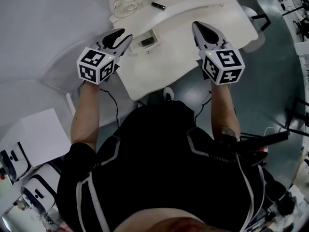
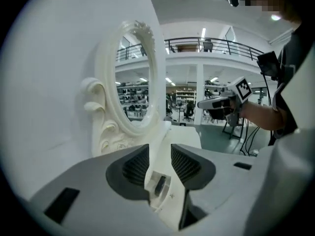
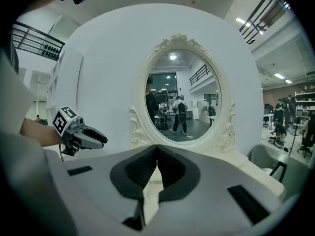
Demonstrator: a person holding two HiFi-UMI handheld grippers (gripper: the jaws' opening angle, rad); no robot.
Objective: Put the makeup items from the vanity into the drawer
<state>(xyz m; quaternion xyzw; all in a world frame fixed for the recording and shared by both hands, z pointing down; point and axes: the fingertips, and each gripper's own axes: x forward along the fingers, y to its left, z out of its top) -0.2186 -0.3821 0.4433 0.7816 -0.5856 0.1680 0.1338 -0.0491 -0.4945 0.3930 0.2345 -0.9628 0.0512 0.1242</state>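
The white vanity (image 1: 193,52) has a small drawer (image 1: 136,47) standing open at its front left, with a dark makeup item (image 1: 147,41) lying in it. Another dark tube-shaped item (image 1: 158,6) lies on the vanity top near the mirror base. My left gripper (image 1: 120,33) hovers just left of the drawer. In the left gripper view its jaws (image 2: 160,156) stand open with nothing between them, and the drawer (image 2: 149,193) with the dark item (image 2: 160,185) shows below the gap. My right gripper (image 1: 199,27) hangs over the vanity's right part, shut and empty (image 3: 157,149).
An oval mirror in an ornate white frame (image 3: 183,95) stands at the back of the vanity against a white wall. A grey chair (image 1: 253,13) sits at the vanity's right end. Papers and boxes (image 1: 34,139) lie on the floor at the left.
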